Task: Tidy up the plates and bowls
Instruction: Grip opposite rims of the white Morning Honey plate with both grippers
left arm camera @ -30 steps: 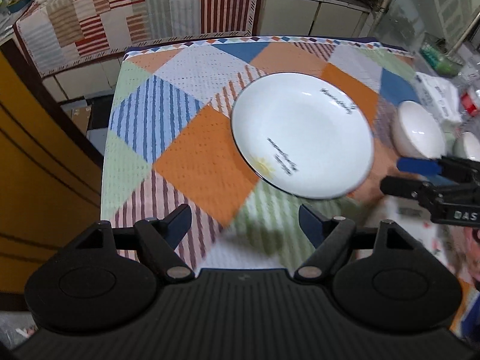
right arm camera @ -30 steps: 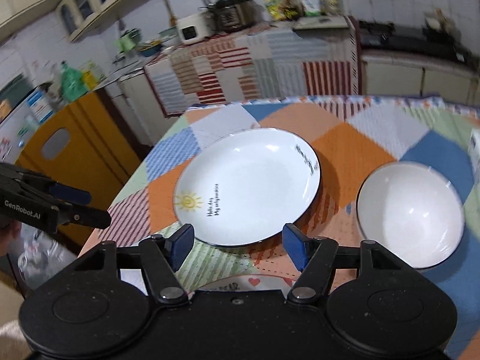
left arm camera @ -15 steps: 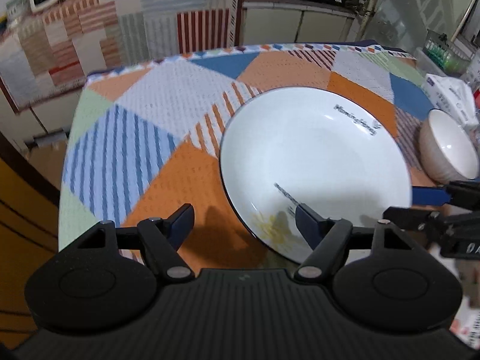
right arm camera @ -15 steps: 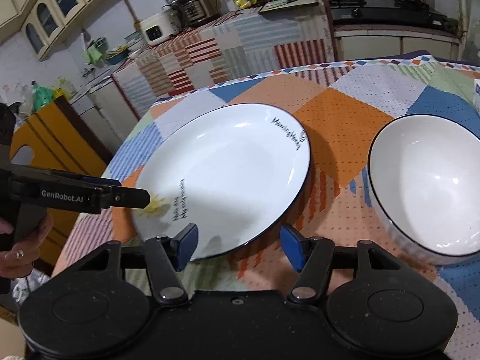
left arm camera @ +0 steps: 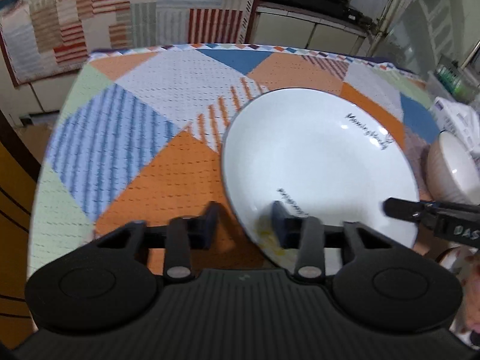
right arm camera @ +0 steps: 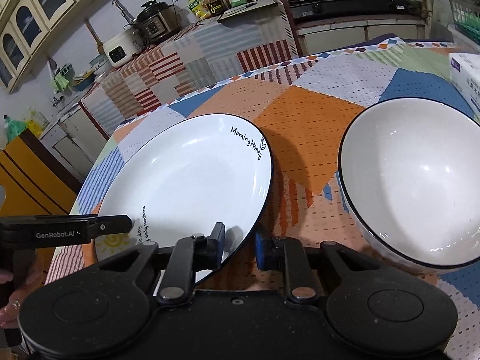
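Observation:
A white plate with a dark rim and black lettering lies on the patchwork tablecloth; it also shows in the right wrist view. My left gripper straddles the plate's near rim, jaws part closed with a gap. My right gripper straddles the opposite rim, jaws narrowed around it. A white bowl stands right of the plate, also in the left wrist view.
A tissue pack lies at the table's far right. A yellow cabinet stands left of the table. A counter with appliances and bottles runs behind. Another dish's edge shows below the right gripper.
Both grippers have moved in onto the plate's rim from opposite sides, and both pairs of jaws have narrowed around it.

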### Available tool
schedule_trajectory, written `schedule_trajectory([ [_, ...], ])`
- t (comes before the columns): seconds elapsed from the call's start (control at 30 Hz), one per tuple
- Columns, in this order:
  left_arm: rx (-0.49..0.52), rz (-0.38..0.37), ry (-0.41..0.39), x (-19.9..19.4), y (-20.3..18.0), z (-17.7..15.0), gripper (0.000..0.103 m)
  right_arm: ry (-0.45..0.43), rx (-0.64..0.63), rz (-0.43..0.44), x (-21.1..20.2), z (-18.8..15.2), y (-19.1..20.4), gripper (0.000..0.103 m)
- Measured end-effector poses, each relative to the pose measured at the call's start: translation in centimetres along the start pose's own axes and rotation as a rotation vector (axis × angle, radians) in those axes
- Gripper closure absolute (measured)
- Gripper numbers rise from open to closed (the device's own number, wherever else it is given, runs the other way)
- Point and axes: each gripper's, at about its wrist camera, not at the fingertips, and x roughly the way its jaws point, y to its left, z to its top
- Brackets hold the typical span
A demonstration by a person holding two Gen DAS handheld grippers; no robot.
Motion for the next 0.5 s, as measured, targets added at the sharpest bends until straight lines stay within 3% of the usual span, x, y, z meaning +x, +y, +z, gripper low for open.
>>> schedule_trajectory([
  [0.17, -0.001, 0.033, 0.015, -0.2, -1.0, 0.3, 0.08, 0.032, -0.038, 0.017, 0.0, 0.5, -0.1, 0.08],
  [0.33, 0.085, 0.06, -0.032, -3.0, -3.1, -0.3, 0.08, 0.027, -0.089, 0.049, -1.5, 1.0, -0.4, 0.08],
  [0.5, 0.083, 0.048, -0.063, -6.2, -4.3, -1.4, 0.08, 0.007, -0.116, 0.092, -3.8, 1.0, -0.6, 0.08],
])
